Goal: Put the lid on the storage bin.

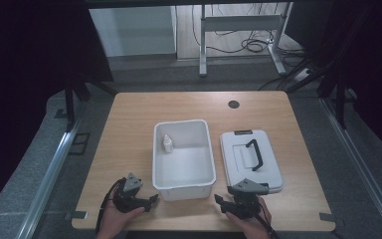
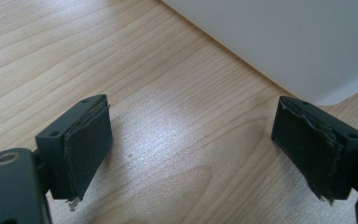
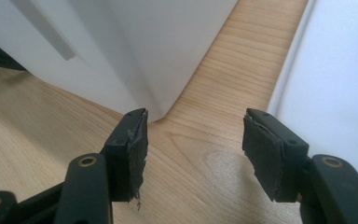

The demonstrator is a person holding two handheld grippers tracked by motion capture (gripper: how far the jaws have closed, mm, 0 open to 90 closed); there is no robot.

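Observation:
A white open bin (image 1: 184,185) stands mid-table with a small white bottle (image 1: 167,144) upright in its far left corner. To its right lies a white lid (image 1: 266,172) with a black handle (image 1: 254,154). My left gripper (image 1: 151,201) rests low at the bin's near left corner, open, with bare wood between its jaws; the left gripper view has that gripper (image 2: 191,123) close to the bin wall (image 2: 284,42). My right gripper (image 1: 221,203) sits open near the front edge, in front of the gap between bin and lid. The right gripper view shows this gripper (image 3: 193,135) facing the bin corner (image 3: 135,51) and the lid edge (image 3: 335,84).
The wooden table (image 1: 129,124) has a dark cable hole (image 1: 234,104) at the back. A metal desk frame (image 1: 238,25) and cables stand on the floor beyond. Dark curtains hang on both sides.

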